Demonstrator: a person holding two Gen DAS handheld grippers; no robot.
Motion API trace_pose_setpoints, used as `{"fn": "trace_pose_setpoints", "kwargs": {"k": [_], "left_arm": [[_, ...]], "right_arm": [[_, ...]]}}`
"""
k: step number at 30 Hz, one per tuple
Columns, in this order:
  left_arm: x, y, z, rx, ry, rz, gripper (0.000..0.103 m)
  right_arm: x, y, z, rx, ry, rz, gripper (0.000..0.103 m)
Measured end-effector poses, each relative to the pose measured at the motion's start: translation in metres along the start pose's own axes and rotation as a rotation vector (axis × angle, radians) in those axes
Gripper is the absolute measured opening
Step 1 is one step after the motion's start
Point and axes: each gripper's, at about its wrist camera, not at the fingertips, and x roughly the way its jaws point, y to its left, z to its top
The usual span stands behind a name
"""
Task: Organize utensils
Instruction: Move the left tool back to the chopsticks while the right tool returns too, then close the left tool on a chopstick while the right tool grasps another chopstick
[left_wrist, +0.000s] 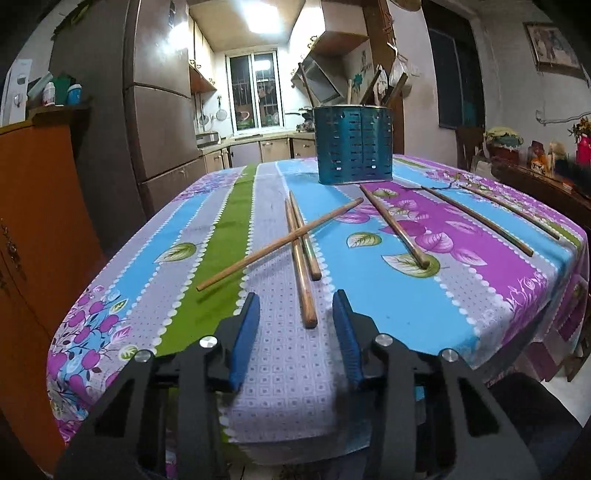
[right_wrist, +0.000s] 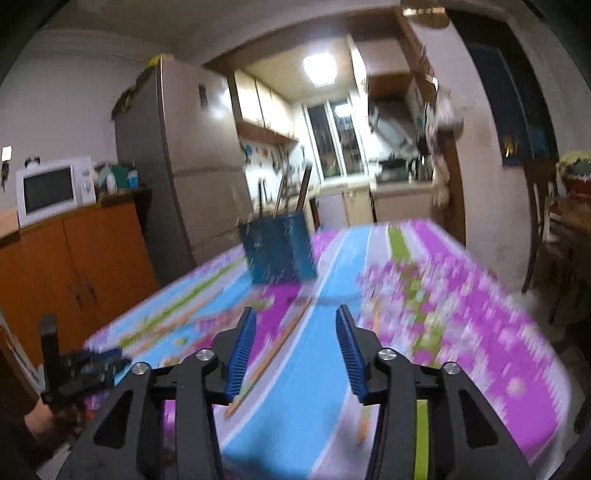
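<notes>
Several wooden chopsticks lie loose on the flowered tablecloth (left_wrist: 369, 295). One chopstick (left_wrist: 277, 245) lies across a pair (left_wrist: 301, 258); others (left_wrist: 393, 225) lie further right. A blue perforated utensil holder (left_wrist: 352, 144) stands at the far side with a few utensils in it. My left gripper (left_wrist: 296, 299) is open low over the near edge, and the end of one chopstick lies between its blue pads, untouched. The right wrist view is blurred: my right gripper (right_wrist: 295, 314) is open over the cloth with a chopstick (right_wrist: 273, 354) below its left finger, and the holder (right_wrist: 277, 251) ahead.
An orange wooden cabinet (left_wrist: 40, 236) stands left of the table, with a microwave (right_wrist: 51, 190) on it. A tall fridge (left_wrist: 162, 110) is behind. A dark side table with jars and flowers (left_wrist: 546, 162) and a chair (right_wrist: 543, 229) stand at the right.
</notes>
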Motion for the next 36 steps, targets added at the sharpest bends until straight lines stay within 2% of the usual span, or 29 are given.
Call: {"fn": "trace_pose_setpoints", "kwargs": {"k": [2,5,7,9,14,24,27,30,33,36], "left_arm": [[0.002,0.002,-0.001,-0.006,-0.013,0.002,0.039],[0.000,0.000,-0.006,-0.010,-0.035,-0.008,0.033],[-0.002,-0.003,-0.008,-0.008,-0.050,-0.019,0.022],[-0.003,-0.007,-0.010,-0.002,-0.065,-0.024,0.018],[-0.002,-0.004,-0.012,0.003,-0.081,-0.055,0.017],[-0.004,-0.007,-0.017,0.030,-0.112,-0.052,0.017],[-0.005,-0.007,-0.018,0.021,-0.119,-0.054,0.017],[-0.006,-0.009,-0.019,0.013,-0.125,-0.056,0.009],[-0.007,-0.008,-0.020,0.002,-0.124,-0.056,0.007],[-0.009,-0.008,-0.019,0.001,-0.121,-0.053,0.007]], "right_arm": [[0.007,0.015,-0.016,-0.019,0.036,0.006,0.041],[0.020,0.039,-0.034,-0.045,0.071,0.008,0.037],[0.029,0.053,-0.043,-0.078,0.083,-0.010,0.034],[0.036,0.063,-0.051,-0.097,0.094,-0.041,0.031],[0.050,0.075,-0.063,-0.131,0.118,-0.142,0.020],[0.058,0.085,-0.068,-0.153,0.078,-0.246,0.018],[0.056,0.084,-0.072,-0.150,0.059,-0.254,0.018],[0.056,0.086,-0.072,-0.160,0.057,-0.260,0.018],[0.053,0.084,-0.074,-0.142,0.045,-0.258,0.011],[0.051,0.083,-0.073,-0.132,0.040,-0.251,0.010]]}}
